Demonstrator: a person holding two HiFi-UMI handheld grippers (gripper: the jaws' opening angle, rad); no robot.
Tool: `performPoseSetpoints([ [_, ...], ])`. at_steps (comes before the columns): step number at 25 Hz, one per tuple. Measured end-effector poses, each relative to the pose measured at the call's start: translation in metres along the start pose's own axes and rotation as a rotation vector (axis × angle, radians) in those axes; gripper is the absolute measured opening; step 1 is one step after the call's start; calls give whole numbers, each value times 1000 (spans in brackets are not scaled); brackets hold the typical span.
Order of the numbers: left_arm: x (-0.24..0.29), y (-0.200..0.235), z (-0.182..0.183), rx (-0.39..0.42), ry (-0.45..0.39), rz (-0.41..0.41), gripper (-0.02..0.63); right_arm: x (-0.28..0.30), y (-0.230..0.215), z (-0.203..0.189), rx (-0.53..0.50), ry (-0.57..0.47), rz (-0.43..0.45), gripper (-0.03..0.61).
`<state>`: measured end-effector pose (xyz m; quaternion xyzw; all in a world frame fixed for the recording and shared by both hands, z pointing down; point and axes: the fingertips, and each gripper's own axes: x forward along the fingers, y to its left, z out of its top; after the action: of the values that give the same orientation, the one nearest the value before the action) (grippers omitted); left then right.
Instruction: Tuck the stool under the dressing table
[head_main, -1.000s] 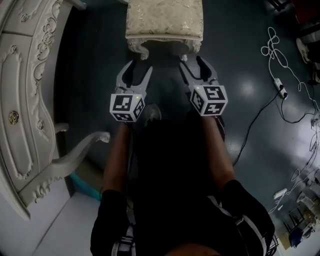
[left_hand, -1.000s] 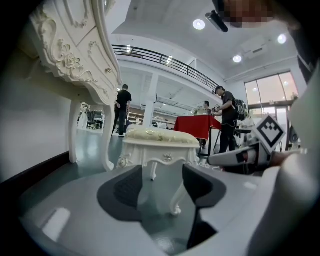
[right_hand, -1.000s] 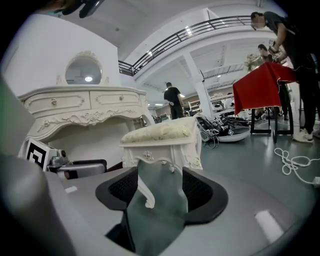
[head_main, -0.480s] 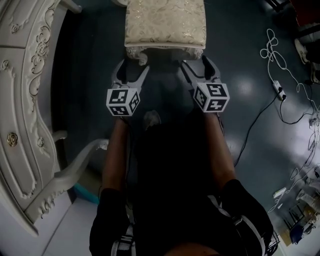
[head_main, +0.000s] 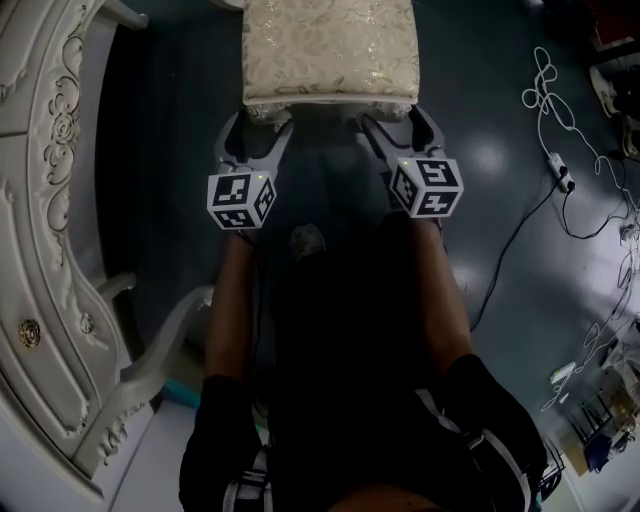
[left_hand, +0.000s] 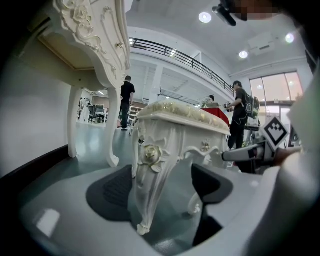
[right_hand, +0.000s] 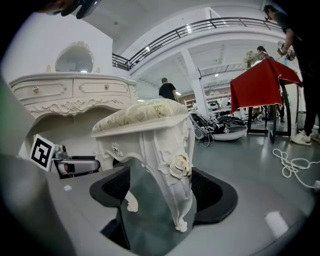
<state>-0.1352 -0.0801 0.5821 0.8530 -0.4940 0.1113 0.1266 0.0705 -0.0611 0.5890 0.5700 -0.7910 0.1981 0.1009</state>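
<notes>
The stool (head_main: 330, 50), white carved legs and a cream brocade cushion, stands on the dark floor at the top of the head view. The white dressing table (head_main: 50, 200) runs down the left edge. My left gripper (head_main: 253, 140) reaches under the stool's near left corner, its jaws opening. That corner's leg (left_hand: 150, 190) stands between the pads in the left gripper view, with a gap on its right side. My right gripper (head_main: 400, 128) is at the near right corner, jaws opening too. That leg (right_hand: 177, 195) stands between its pads, not pinched.
White and black cables with a power strip (head_main: 560, 170) trail over the floor at the right. A curved dressing table leg (head_main: 165, 340) juts out beside my left arm. A red-draped table (right_hand: 260, 82) and standing people (left_hand: 126, 100) are far behind.
Both grippers have moved forward and down to the stool's near legs, and their jaws have spread wider. The legs now stand between the jaws.
</notes>
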Motion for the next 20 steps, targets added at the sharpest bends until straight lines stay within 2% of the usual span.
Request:
performPoseSetpoints([
  [6,18,2,-4,33,5,-9,370,15,-5,-5,-7,20,-9,388],
  [12,34,7,2,28,-11,-28,371,30,-9,-4,-19,31,-12,387],
  [17,42,4,4,78,0,-59,371,40,-9,-4,-52,43,-12,391],
  [20,47,2,4,80,2,-80,371,43,-9,-5,-50,52,-10,391],
])
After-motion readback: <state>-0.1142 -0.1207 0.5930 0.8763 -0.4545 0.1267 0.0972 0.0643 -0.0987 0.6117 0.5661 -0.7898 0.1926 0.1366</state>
